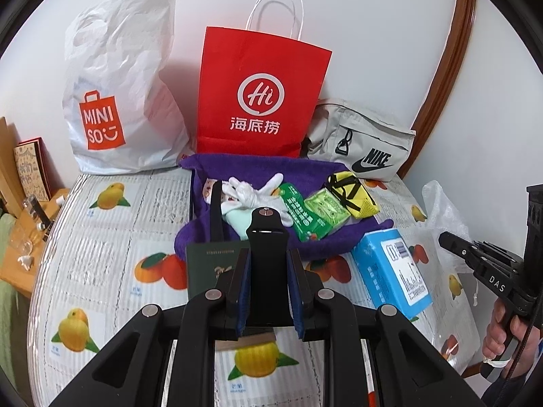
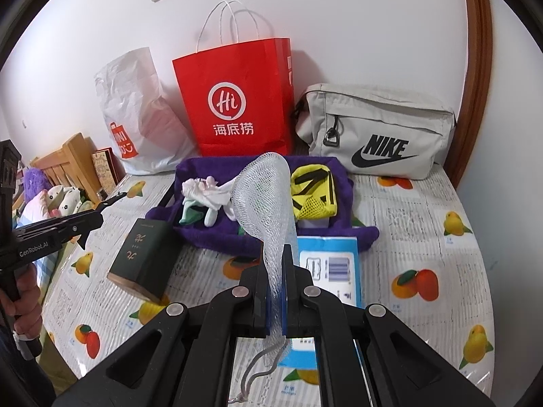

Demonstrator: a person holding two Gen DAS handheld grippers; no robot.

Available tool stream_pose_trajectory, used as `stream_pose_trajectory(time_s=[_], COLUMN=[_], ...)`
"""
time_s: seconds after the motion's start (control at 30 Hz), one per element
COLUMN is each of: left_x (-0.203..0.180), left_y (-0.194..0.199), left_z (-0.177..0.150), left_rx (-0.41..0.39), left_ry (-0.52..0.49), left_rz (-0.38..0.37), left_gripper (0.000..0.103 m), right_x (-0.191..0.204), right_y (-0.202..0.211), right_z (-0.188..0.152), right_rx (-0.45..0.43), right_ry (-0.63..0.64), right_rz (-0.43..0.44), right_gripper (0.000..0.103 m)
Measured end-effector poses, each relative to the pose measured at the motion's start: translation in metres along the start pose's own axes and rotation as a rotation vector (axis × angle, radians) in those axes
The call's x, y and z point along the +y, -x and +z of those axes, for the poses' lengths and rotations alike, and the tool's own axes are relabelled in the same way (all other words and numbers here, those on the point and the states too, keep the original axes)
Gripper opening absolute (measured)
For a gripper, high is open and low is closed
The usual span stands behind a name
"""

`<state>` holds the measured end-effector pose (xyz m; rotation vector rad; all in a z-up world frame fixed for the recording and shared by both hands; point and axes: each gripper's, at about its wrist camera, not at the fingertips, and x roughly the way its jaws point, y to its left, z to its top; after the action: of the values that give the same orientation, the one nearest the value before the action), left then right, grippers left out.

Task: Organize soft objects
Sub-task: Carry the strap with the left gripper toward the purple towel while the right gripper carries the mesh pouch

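My left gripper (image 1: 268, 254) is shut on a black watch strap (image 1: 267, 234), held upright above the table. My right gripper (image 2: 274, 264) is shut on a white mesh net (image 2: 266, 196) that arches up and over. A purple fabric basket (image 1: 325, 244) in the middle holds white gloves (image 1: 251, 190), green packets (image 1: 315, 213) and a yellow mesh pouch (image 1: 353, 193). In the right wrist view the basket (image 2: 203, 234) shows the gloves (image 2: 207, 193) and the yellow pouch (image 2: 314, 193). The right gripper also shows at the right edge of the left wrist view (image 1: 475, 257).
A white Miniso bag (image 1: 122, 101), a red paper bag (image 1: 261, 98) and a grey Nike pouch (image 1: 366, 142) stand along the back wall. A dark green book (image 2: 142, 257) and a blue box (image 1: 390, 271) lie in front of the basket. A bubble-wrap bag (image 1: 448, 224) lies at the right. A wooden shelf (image 1: 20, 237) stands at the left.
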<state>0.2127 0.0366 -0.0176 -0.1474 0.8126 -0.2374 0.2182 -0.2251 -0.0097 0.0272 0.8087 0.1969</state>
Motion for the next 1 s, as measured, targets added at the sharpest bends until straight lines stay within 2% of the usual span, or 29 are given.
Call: stream_pose_trajectory(time_s=[0.4, 1.0], left_x=[0.003, 0.014], left_y=[-0.02, -0.055], left_z=[0.018, 0.042], left_rx=[0.009, 0.027], left_ry=[-0.001, 0.007], left_rz=[0.001, 0.016], left_gripper=[0.02, 0.02], right_x=[-0.006, -0.008], right_y=[-0.022, -0.063], right_z=[0.021, 0.049], right_rx=[0.004, 0.0], right_ry=[0.008, 0.015], right_rz=[-0.013, 0.014], right_gripper=[0.004, 0.004])
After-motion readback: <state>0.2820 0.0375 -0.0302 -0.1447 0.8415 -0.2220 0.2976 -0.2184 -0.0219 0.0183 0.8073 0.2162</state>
